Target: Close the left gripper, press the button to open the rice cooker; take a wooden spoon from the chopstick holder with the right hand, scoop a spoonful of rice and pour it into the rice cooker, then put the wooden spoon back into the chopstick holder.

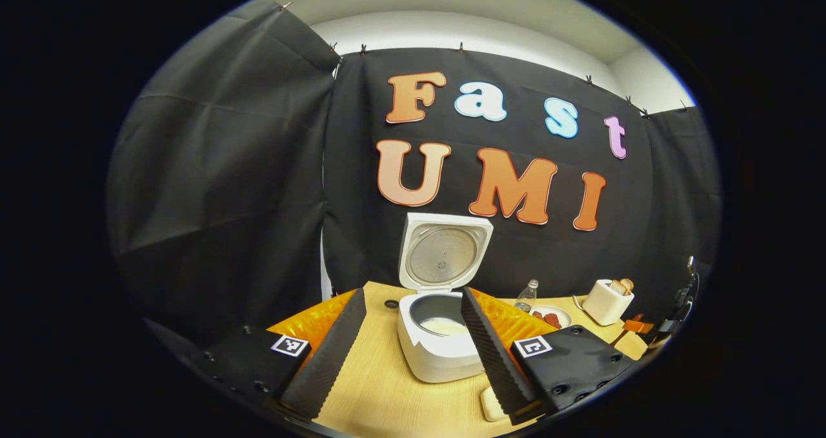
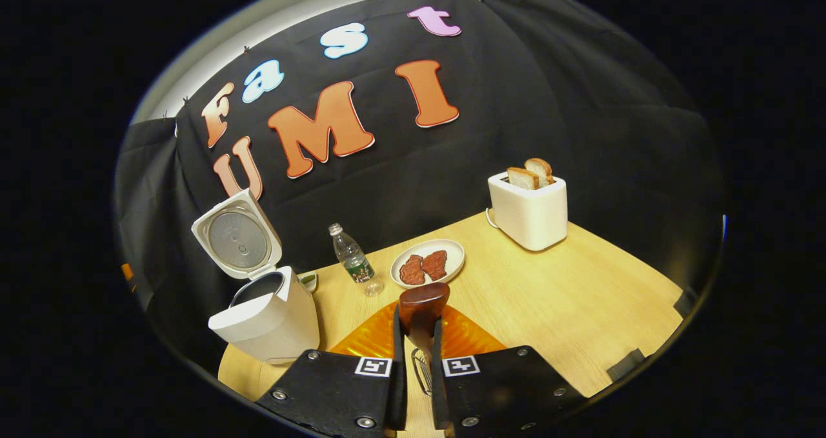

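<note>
Rice cooker [image 1: 439, 335] sits lid-up at twelve o'clock between the left gripper [image 1: 413, 348] fingers, spread wide. Right gripper [image 2: 418, 354] is clamped on the wooden spoon [image 2: 423, 309], its bowl seemingly empty.

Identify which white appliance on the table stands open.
The rice cooker: its lid is tipped up and back. The toaster has no lid, just bread in its slots.
</note>
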A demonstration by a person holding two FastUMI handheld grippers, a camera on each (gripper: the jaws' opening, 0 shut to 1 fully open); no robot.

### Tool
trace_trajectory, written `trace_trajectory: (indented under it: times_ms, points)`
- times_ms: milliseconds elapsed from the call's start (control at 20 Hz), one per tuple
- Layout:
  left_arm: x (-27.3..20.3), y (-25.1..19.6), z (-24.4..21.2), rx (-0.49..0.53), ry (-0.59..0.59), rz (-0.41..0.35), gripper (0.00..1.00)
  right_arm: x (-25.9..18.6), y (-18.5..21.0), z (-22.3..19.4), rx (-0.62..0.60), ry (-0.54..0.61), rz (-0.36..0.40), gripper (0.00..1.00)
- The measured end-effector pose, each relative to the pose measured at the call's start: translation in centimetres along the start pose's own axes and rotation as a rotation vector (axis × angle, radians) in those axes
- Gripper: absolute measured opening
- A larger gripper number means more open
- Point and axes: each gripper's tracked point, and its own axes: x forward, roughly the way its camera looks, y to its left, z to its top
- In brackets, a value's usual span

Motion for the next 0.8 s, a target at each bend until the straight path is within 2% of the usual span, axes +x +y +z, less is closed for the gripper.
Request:
trace_trajectory:
  times_ms: [50, 150, 350, 500, 600, 700, 750, 800]
  points:
    - [-0.1, -0.1, -0.3, -0.001, 0.008, 0.001, 1.0, 0.4, -0.2, -0.7, 0.007, 0.012, -0.001, 0.15]
    - [0.1, -0.1, -0.5, -0.013, 0.023, 0.003, 1.0, 0.8, -0.6, -1.9, 0.045, 0.042, 0.005, 0.15]
    - [0.6, 0.0, 0.5, -0.005, 0.007, 0.018, 1.0, 1.0, -2.5, -1.3, 0.197, 0.027, -0.004, 0.15]
    - [1.6, -0.7, 1.8, 0.01, -0.003, 0.02, 1.0, 0.4, -3.8, -1.6, 0.275, 0.041, -0.016, 0.23]
    - [2.6, -1.7, 2.7, 0.017, -0.01, 0.003, 1.0, 0.0, -5.2, -2.0, 0.278, 0.055, -0.049, 0.25]
    - [3.9, -3.1, 4.1, 0.013, -0.022, -0.025, 1.0, -0.9, -6.2, -1.8, 0.264, 0.059, -0.079, 0.32]
    - [4.9, -4.0, 4.7, 0.003, -0.022, -0.04, 1.0, -1.5, -6.4, -1.6, 0.261, 0.057, -0.088, 0.41]
    - [5.9, -4.8, 5.2, -0.001, -0.019, -0.053, 1.0, -2.3, -6.5, -1.2, 0.257, 0.048, -0.093, 0.6]
